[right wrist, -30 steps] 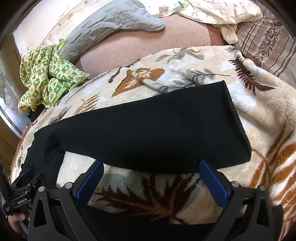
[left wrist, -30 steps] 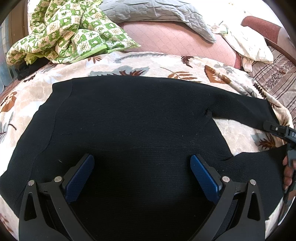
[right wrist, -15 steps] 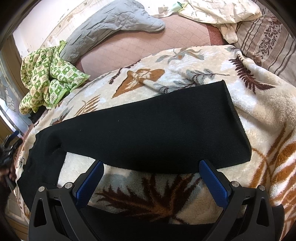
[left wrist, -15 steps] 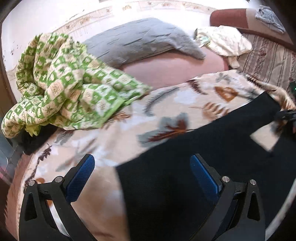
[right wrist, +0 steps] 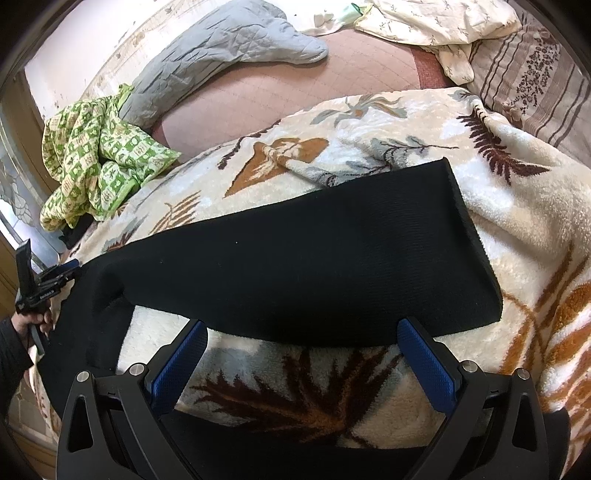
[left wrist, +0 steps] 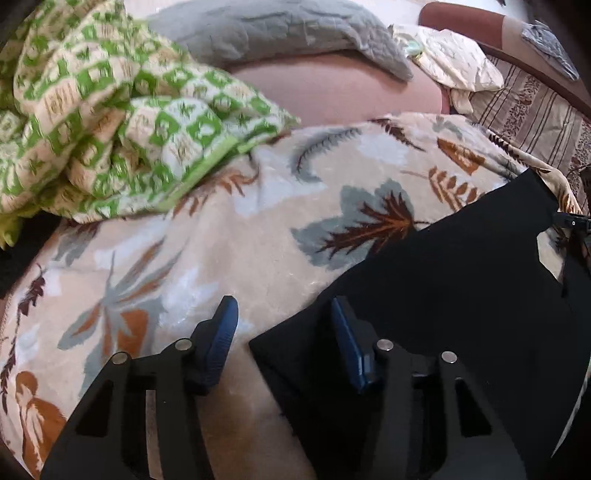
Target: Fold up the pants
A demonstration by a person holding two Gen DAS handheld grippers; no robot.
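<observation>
Black pants [right wrist: 295, 258] lie spread flat on a leaf-patterned blanket [right wrist: 517, 229], the two legs apart. In the left wrist view the pants' waist corner [left wrist: 280, 343] sits between the fingers of my left gripper [left wrist: 282, 317], whose jaws stand partly closed with a gap, not touching the cloth that I can see. My right gripper [right wrist: 303, 347] is wide open and empty, hovering over the blanket between the two legs, just below the far leg's edge. The left gripper also shows in the right wrist view [right wrist: 44, 284], at the pants' waist end.
A green checked cloth [left wrist: 110, 110] is bunched at the far left on the bed. A grey quilted cushion [right wrist: 221, 59] and a cream floral cloth [right wrist: 436, 26] lie at the back. A striped pillow [right wrist: 535, 74] is at the far right.
My left gripper has swung left from over the pants' middle to the waist corner and its jaws have narrowed. My right gripper has stayed still and open.
</observation>
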